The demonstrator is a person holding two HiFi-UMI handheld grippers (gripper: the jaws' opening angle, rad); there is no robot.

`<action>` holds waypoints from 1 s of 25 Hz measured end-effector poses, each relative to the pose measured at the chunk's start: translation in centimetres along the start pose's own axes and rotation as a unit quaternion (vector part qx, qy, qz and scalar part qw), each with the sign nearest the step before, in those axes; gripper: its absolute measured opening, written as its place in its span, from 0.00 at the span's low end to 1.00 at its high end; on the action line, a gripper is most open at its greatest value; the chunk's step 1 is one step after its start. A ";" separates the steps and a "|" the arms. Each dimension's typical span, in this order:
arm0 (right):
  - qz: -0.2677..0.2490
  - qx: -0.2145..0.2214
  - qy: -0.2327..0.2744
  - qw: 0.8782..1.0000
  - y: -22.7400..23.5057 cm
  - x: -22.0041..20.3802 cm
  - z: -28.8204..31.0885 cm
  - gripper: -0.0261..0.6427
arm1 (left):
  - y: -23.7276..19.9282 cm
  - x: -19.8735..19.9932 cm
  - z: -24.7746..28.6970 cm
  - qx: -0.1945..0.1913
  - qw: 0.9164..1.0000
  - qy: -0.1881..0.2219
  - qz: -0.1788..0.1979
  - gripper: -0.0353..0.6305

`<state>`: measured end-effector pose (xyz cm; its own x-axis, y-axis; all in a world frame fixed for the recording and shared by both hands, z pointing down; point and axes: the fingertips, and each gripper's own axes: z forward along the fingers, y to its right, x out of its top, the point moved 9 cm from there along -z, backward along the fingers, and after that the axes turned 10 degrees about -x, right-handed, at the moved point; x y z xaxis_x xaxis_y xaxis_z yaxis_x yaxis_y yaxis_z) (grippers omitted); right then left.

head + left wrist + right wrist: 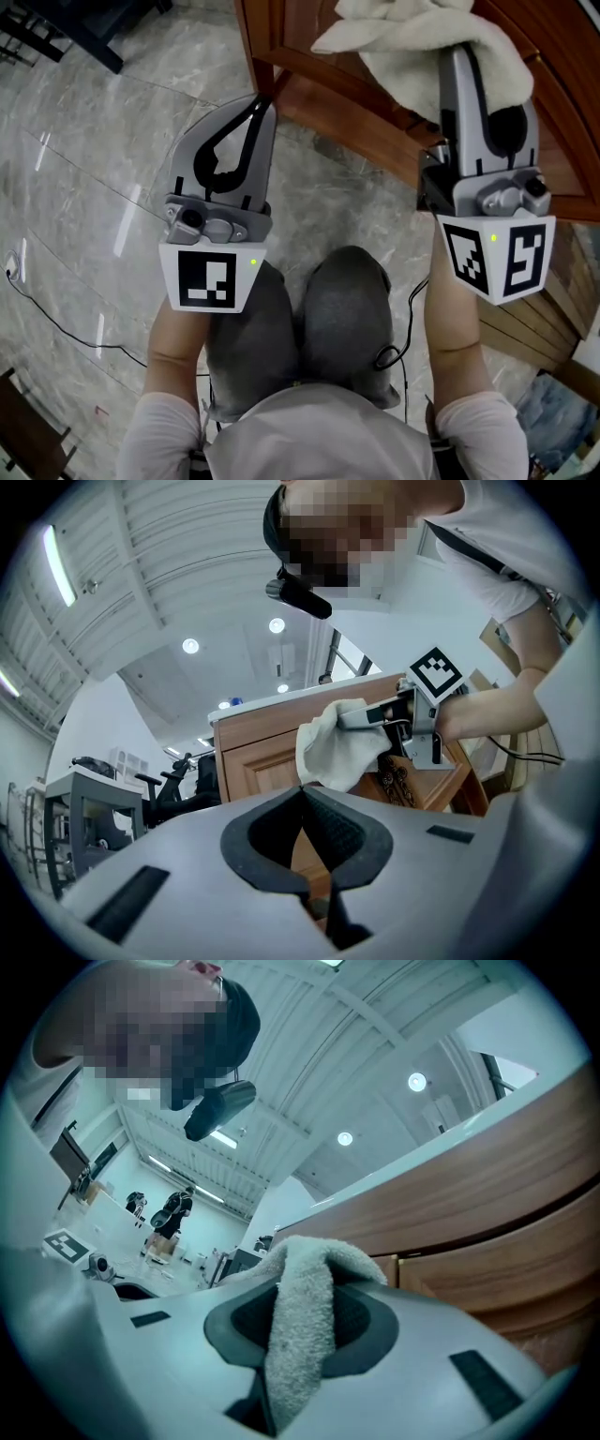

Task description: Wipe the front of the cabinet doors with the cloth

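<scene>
Right gripper (pixel 473 84) pinches the white cloth (pixel 412 37), which bunches over my jaw tips. The cloth is up at the wooden cabinet door (pixel 300 37); I can't confirm contact. Left gripper (pixel 261 108) has its jaws pressed together with nothing between them, and it sits lower over the marble floor (pixel 112 169), well apart from the cloth.

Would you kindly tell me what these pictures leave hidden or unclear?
Head view: the cloth drapes over the right hand-held gripper, hiding its tips and any contact with the cabinet.
Head view: the frame's top edge cuts off most of the cabinet.
Right gripper view: the cloth hides the gap between the jaws.
</scene>
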<state>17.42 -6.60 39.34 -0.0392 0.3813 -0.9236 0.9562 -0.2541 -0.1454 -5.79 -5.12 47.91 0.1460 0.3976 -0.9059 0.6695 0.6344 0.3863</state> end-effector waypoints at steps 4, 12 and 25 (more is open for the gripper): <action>-0.009 -0.008 -0.006 1.000 0.8 0.3 -1.3 0.19 | 0.7 -0.2 0.3 -0.005 1.000 0.001 -0.007 0.08; -0.027 -0.008 -0.016 0.999 -0.4 0.1 -1.7 0.19 | -0.3 -1.3 -0.7 -0.003 1.000 0.002 -0.013 0.08; -0.040 0.113 -0.003 0.993 -11.6 -7.3 6.7 0.19 | -1.8 -4.4 -6.3 0.037 0.998 -0.055 0.004 0.08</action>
<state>4.69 -12.41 45.33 -0.1138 0.4034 -0.9079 0.8609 -0.4162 -0.2928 -12.23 -3.86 52.25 0.2268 0.3248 -0.9182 0.7198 0.5792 0.3827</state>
